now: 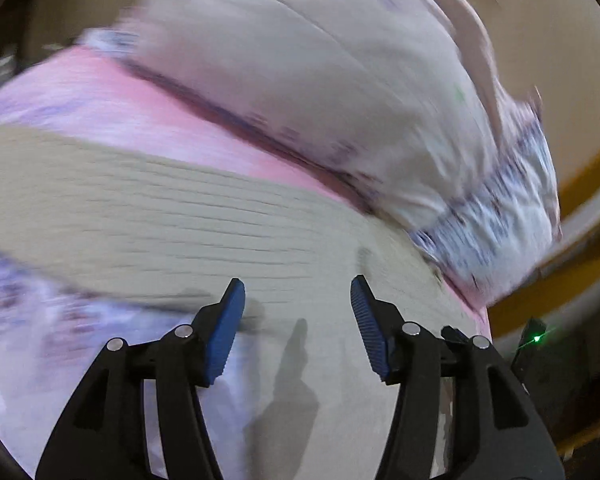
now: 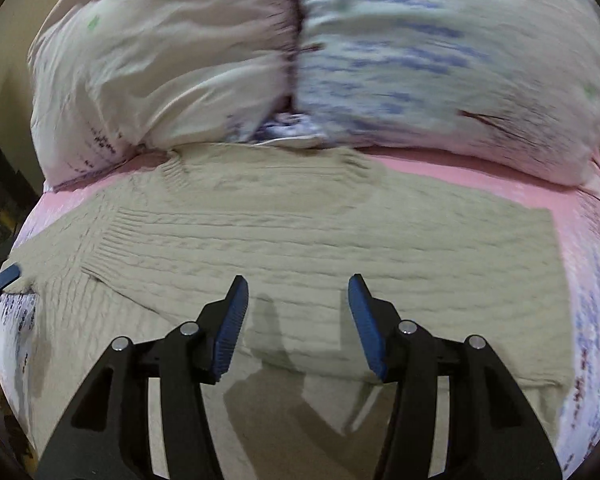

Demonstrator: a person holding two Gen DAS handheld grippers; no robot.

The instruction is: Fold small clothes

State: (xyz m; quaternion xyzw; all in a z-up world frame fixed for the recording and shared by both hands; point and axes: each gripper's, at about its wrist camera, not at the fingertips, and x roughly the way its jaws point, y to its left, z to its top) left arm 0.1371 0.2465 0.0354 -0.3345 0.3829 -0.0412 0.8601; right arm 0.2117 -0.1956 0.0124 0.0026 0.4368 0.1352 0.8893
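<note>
A beige cable-knit sweater (image 2: 340,240) lies spread flat on a pink bed sheet (image 2: 480,172), neck toward the pillows, with one sleeve folded across its body. My right gripper (image 2: 298,292) is open and empty, hovering over the sweater's lower half. My left gripper (image 1: 298,296) is open and empty above the same sweater (image 1: 180,216), near its edge. A blue fingertip (image 2: 6,276) of the left gripper shows at the far left of the right wrist view, at the sweater's left sleeve end. The left wrist view is motion-blurred.
Two pillows stand at the head of the bed: a cream one (image 2: 160,60) on the left and a blue-patterned one (image 2: 440,60) on the right. The bed's patterned cover (image 1: 80,340) runs beside the sweater. A dark device with a green light (image 1: 536,338) sits off the bed edge.
</note>
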